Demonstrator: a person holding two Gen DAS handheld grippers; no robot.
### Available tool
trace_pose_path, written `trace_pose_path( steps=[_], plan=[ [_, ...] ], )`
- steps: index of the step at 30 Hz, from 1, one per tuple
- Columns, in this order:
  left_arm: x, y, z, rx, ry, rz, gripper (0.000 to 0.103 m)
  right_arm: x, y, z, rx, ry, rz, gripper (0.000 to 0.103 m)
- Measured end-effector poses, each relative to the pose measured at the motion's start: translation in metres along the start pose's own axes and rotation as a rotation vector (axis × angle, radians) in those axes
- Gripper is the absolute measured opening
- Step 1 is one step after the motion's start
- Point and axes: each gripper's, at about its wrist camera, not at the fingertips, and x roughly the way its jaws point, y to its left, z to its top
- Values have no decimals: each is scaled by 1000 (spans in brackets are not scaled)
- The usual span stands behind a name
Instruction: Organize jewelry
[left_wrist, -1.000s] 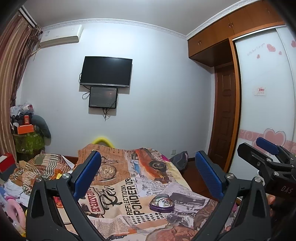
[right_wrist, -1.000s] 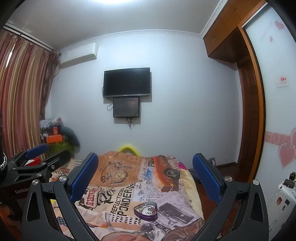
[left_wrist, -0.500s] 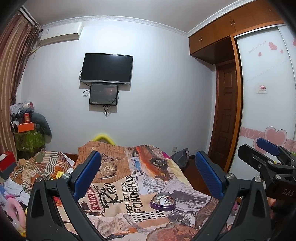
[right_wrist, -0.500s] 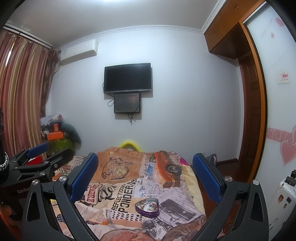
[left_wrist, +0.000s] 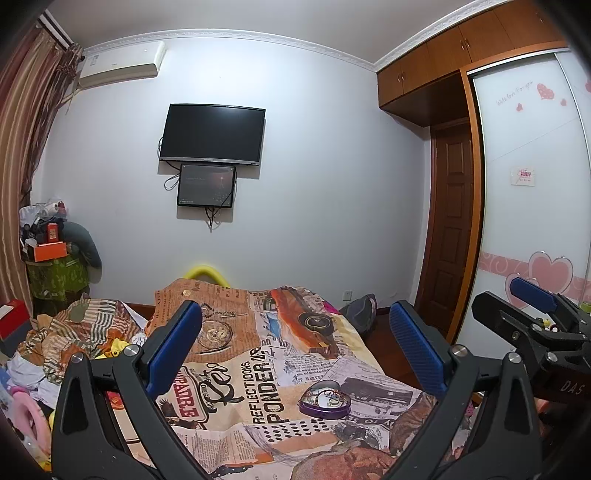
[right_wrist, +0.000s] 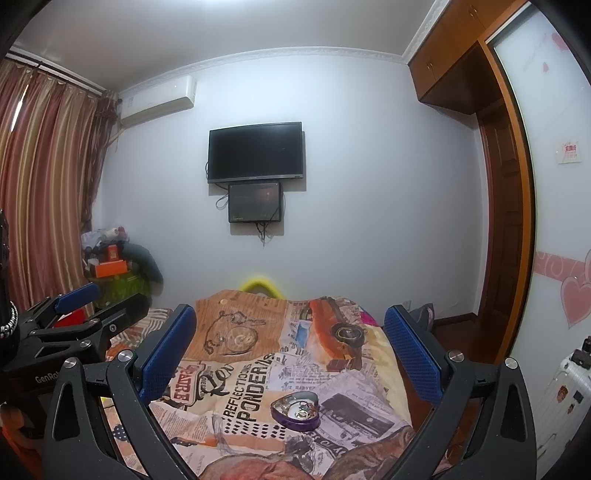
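Hovering above the bed (left_wrist: 229, 373), left gripper (left_wrist: 295, 350) and right gripper (right_wrist: 291, 350) both gape wide, empty, aimed toward the tin (right_wrist: 295, 410), probably lining up a reach. Tin sits open on the bedspread, jewelry inside, well ahead.

bare bedspread (left_wrist: 236, 391) around heart tin (left_wrist: 325, 398), clothes heap (left_wrist: 74, 332) left

Both wrist cams bedward, shared tin (left_wrist: 325, 402)

Wall television (left_wrist: 213, 133), air conditioner (left_wrist: 122, 64), striped curtains (right_wrist: 40, 177), wardrobe (left_wrist: 532, 177).
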Motion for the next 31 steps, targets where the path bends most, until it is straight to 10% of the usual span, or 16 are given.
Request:
trace_pose_path(
  steps=[31],
  plan=[
    [12,-1,-7,14,38,-48,102,9,-3,-3,16,17,-8,101]
  ],
)
